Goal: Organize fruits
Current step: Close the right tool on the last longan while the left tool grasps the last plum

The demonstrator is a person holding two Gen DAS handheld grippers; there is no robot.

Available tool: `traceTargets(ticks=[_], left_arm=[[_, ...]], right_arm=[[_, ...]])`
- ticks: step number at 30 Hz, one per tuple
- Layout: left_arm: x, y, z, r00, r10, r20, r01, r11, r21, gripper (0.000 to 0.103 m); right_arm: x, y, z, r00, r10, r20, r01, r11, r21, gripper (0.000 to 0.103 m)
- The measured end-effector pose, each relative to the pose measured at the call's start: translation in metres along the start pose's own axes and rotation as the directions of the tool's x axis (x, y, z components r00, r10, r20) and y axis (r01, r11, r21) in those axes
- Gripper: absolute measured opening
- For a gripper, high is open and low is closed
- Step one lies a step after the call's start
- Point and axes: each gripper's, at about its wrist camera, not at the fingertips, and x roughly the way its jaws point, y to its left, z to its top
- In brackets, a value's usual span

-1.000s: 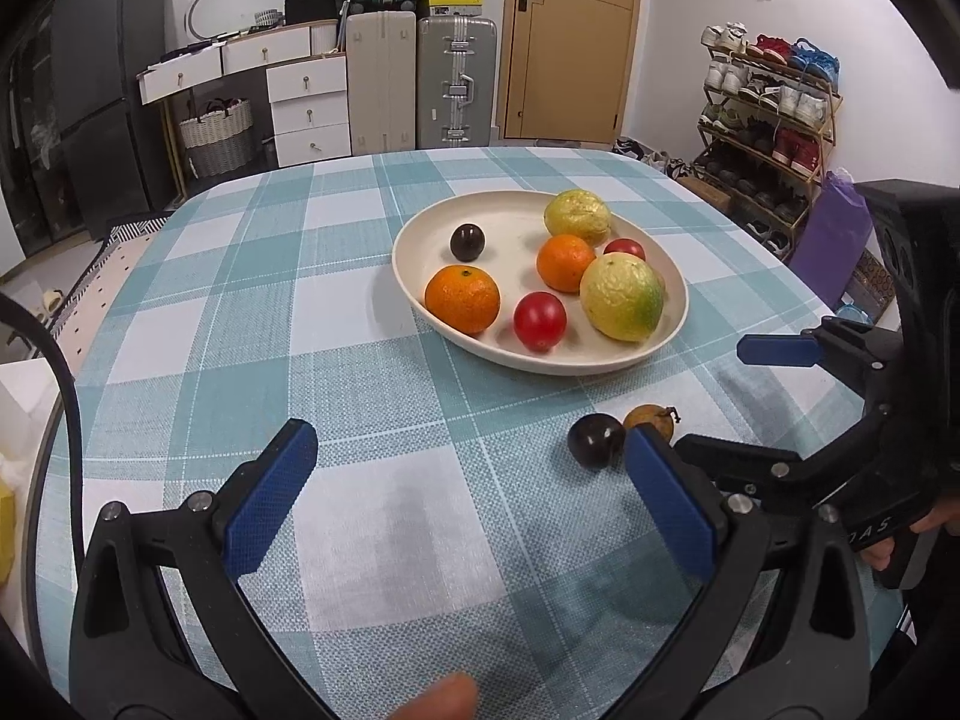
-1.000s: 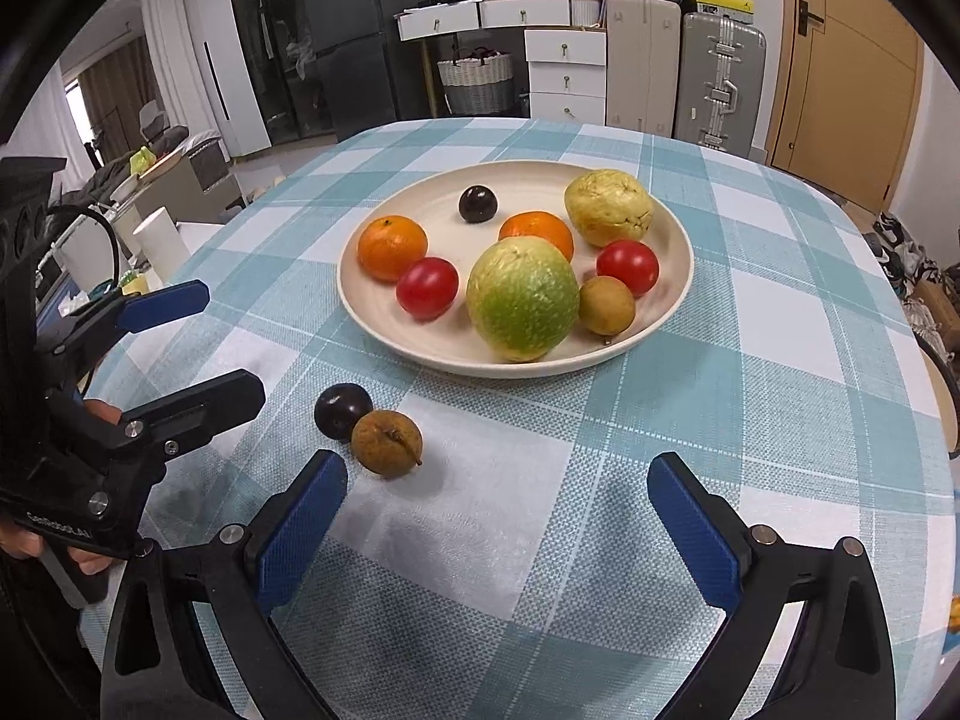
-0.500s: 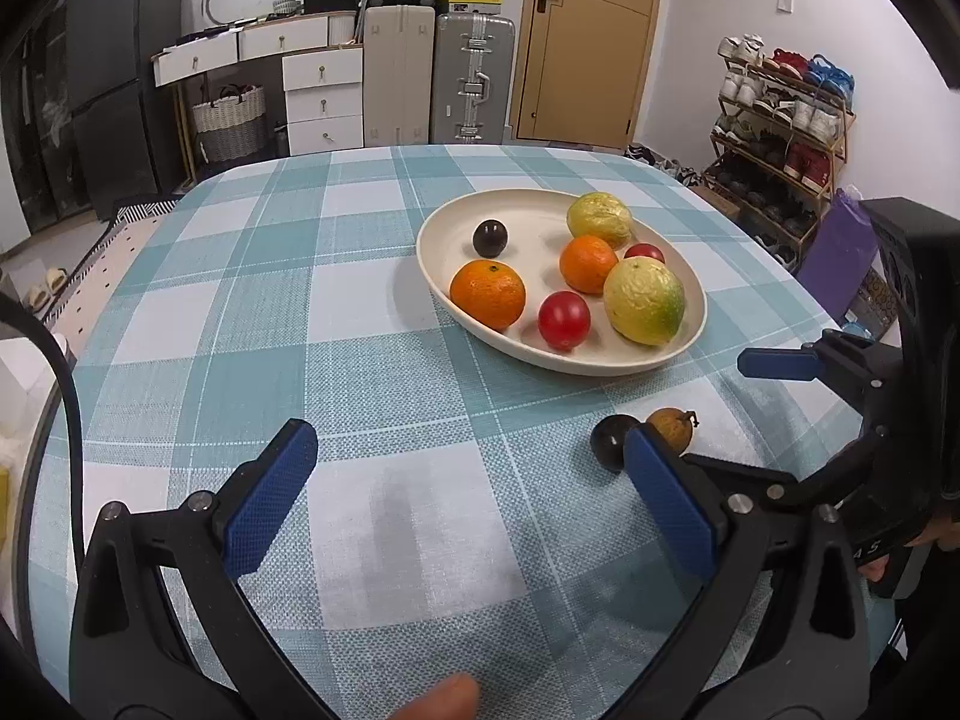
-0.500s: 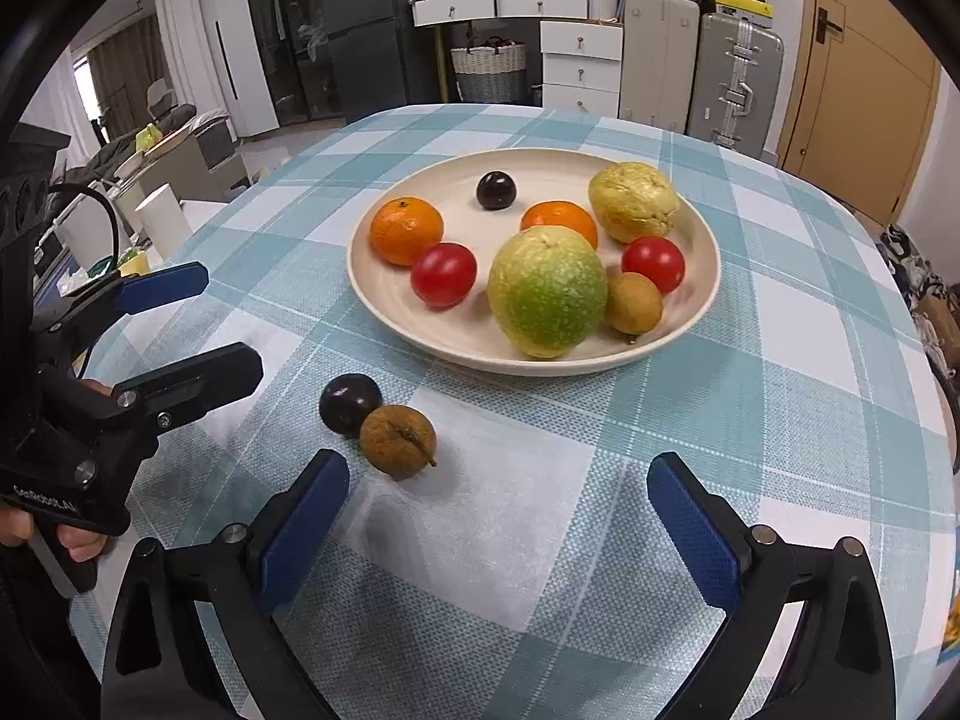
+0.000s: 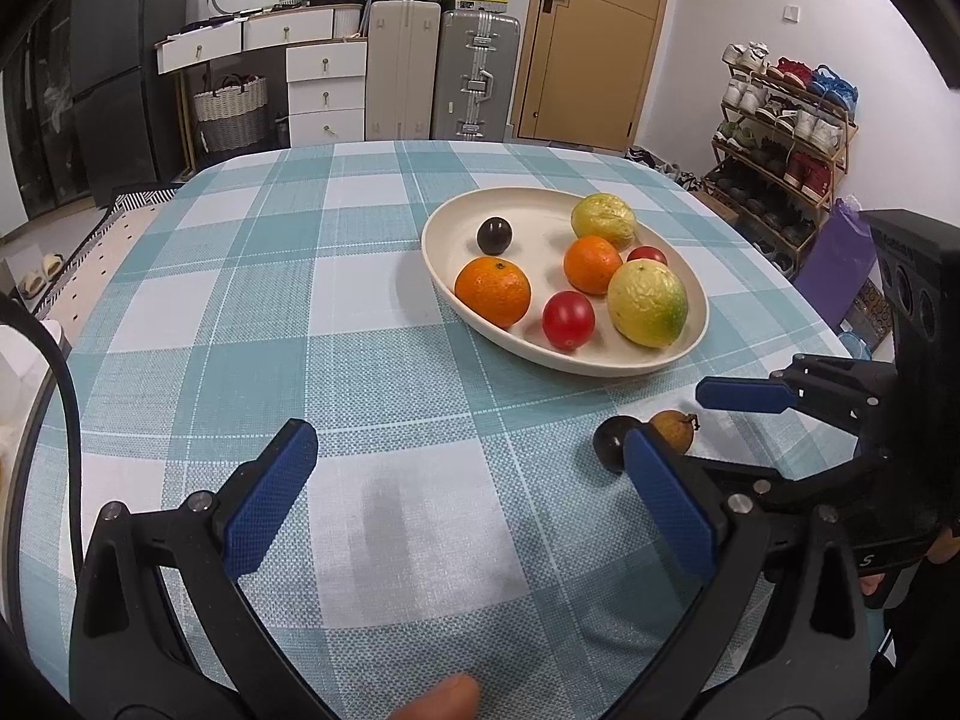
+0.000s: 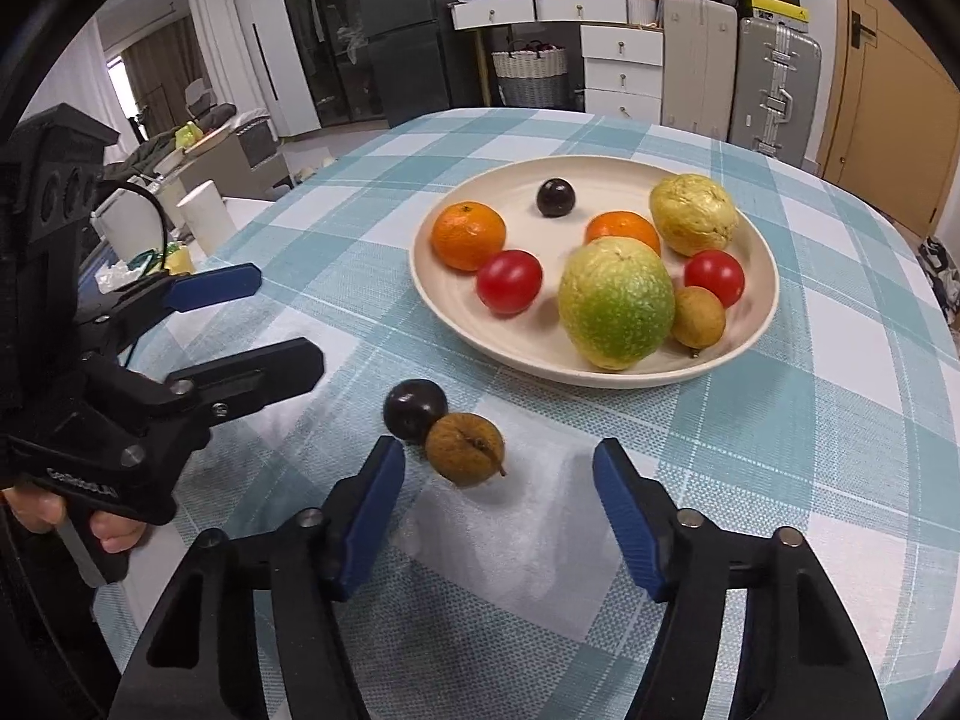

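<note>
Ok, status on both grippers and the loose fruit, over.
Right gripper open, fingers just narrowed, nothing between them. Left gripper open, empty. Brown fruit and dark plum touching on the tablecloth, outside the plate. Nothing blocking.

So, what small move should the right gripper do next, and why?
Probably ease the right gripper forward and down around the brown fruit. Its jaws have just been closing, with nothing between them yet. That fruit lies on the tablecloth just ahead, touching the dark plum, outside the plate.
</note>
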Motion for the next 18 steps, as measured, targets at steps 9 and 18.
traceTargets(ticks=[9, 18], left_arm=[[0.0000, -0.0011, 0.0003, 1.000, -0.005, -0.001, 0.005, 1.000, -0.001, 0.102], [0.0004, -0.0046, -0.0009, 1.000, -0.009, -0.005, 0.009, 1.000, 0.011, 0.102]], right_arm=[[0.0047, 0.0078, 0.0012, 1.000, 0.011, -0.014, -0.011, 1.000, -0.024, 0.038], [-0.0011, 0.0070, -0.0009, 1.000, 0.000, 0.017, 0.000, 1.000, -0.025, 0.028]])
